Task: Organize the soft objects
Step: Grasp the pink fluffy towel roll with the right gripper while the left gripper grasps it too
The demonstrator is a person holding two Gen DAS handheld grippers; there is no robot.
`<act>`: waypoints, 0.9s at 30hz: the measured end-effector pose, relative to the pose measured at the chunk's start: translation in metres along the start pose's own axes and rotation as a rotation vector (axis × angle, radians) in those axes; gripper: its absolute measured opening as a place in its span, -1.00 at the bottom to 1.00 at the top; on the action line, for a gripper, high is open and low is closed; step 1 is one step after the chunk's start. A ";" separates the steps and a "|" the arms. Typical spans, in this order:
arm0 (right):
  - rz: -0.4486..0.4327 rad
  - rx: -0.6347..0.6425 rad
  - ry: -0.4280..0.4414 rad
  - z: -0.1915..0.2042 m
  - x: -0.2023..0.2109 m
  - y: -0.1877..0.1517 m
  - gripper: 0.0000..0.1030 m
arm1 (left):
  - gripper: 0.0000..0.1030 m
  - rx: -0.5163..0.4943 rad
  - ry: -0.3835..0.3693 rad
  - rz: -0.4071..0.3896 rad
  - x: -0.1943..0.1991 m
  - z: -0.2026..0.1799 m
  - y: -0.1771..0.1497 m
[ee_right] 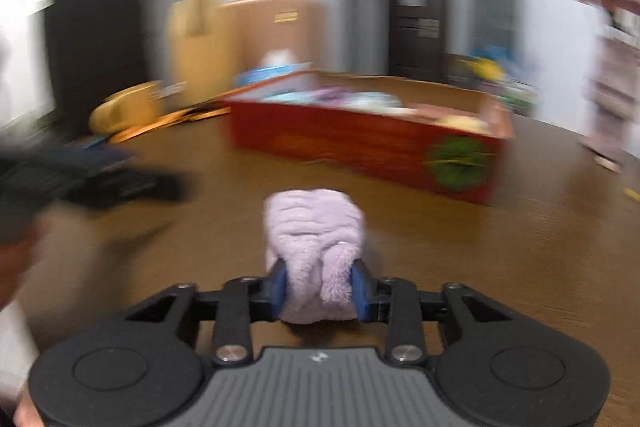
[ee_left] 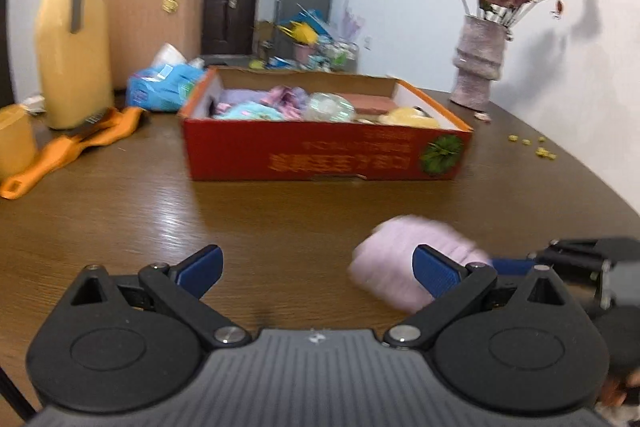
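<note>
My right gripper [ee_right: 318, 287] is shut on a rolled lilac plush cloth [ee_right: 316, 235] and holds it just above the brown table. The same cloth [ee_left: 404, 259] shows in the left wrist view, beside my left gripper's right finger, with the right gripper [ee_left: 516, 265] coming in from the right. My left gripper [ee_left: 318, 271] is open and empty, low over the table. A red cardboard box [ee_left: 320, 151] with several soft items inside stands ahead at mid-table; it also shows in the right wrist view [ee_right: 360, 143].
A yellow jug [ee_left: 72, 39], a yellow cup [ee_left: 14, 143], an orange strap [ee_left: 68, 151] and a blue packet [ee_left: 164, 87] lie at the left. A vase of dried flowers [ee_left: 478, 67] stands at the right rear. Small yellow crumbs [ee_left: 532, 145] lie right of the box.
</note>
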State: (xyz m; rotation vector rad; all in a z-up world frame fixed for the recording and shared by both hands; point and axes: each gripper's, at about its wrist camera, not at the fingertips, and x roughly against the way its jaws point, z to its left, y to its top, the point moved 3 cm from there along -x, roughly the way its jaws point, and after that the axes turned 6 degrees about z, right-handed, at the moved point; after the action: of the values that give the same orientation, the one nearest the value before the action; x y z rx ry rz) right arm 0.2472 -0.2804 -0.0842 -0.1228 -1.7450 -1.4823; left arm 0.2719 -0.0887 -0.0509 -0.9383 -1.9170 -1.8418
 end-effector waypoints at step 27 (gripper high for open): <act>-0.057 -0.395 -0.092 -0.010 0.001 -0.013 -0.46 | 0.00 0.183 -0.204 0.190 -0.023 0.000 -0.015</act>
State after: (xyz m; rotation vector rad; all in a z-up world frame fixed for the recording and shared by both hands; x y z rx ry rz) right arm 0.2444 -0.2938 -0.0939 -0.3528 -1.5157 -1.8745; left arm 0.2790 -0.0932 -0.0769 -1.2376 -1.9938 -1.4866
